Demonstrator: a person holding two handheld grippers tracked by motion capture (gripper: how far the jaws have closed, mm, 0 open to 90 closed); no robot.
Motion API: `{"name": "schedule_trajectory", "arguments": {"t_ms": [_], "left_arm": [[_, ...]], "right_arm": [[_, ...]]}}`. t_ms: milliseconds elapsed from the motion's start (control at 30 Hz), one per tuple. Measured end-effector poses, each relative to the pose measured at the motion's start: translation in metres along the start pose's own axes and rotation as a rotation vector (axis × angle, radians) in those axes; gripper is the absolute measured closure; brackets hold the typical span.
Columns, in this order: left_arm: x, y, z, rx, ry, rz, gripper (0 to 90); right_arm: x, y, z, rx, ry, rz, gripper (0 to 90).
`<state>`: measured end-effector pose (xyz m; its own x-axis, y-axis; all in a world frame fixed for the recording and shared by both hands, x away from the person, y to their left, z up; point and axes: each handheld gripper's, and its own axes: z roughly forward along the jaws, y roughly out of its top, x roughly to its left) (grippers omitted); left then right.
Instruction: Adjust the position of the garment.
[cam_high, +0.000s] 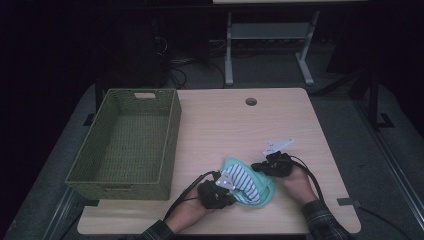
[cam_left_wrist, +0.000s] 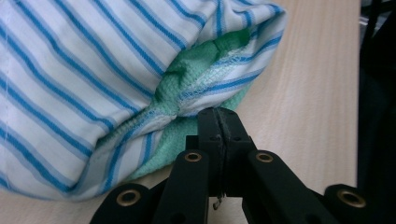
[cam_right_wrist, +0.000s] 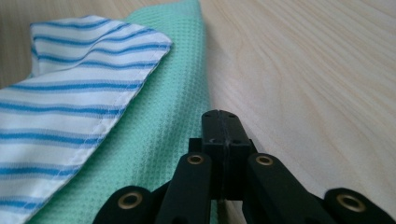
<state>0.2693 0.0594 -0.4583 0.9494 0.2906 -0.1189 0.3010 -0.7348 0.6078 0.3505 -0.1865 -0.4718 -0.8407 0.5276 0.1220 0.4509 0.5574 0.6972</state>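
- Two forearms in plaid sleeves are seen entering from the bottom of the high view, each hand carrying a gripper over the near part of the wooden table (cam_high: 280, 120).
- Closed jaws are shown on the left gripper (cam_left_wrist: 218, 122), with their tips pressed against the bunched seam of the cloth; whether fabric is pinched between them cannot be told.
- Closed jaws are likewise shown on the right gripper (cam_right_wrist: 222, 123), set at the edge of the green fabric, and a hold on it cannot be confirmed.
- One garment, the green and blue-striped cloth (cam_high: 246, 184), is laid on the table between the two grippers, near the front edge.
- Its white, blue-striped layer is folded over the green knitted layer, as seen in the right gripper view.
- Left of the cloth, and apart from it, a green woven basket (cam_high: 172, 131) is placed on the table.
- Farther back, a round hole (cam_high: 251, 101) is seen in the tabletop.
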Motion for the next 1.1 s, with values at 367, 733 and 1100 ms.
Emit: {"name": "schedule_trajectory", "arguments": {"t_ms": [367,733,1100], "left_arm": [[0.013,-0.002,-0.007,0.003,0.039,-0.024,87.8],[0.030,-0.004,-0.013,-0.005,0.096,-0.055,88.0],[0.044,0.006,-0.009,-0.015,0.164,-0.038,88.4]], "right_arm": [[0.000,-0.004,-0.005,0.016,-0.001,0.009,89.9],[0.007,-0.014,-0.015,0.027,0.004,-0.001,90.0],[0.020,-0.023,-0.025,0.052,0.000,-0.003,89.9]]}}
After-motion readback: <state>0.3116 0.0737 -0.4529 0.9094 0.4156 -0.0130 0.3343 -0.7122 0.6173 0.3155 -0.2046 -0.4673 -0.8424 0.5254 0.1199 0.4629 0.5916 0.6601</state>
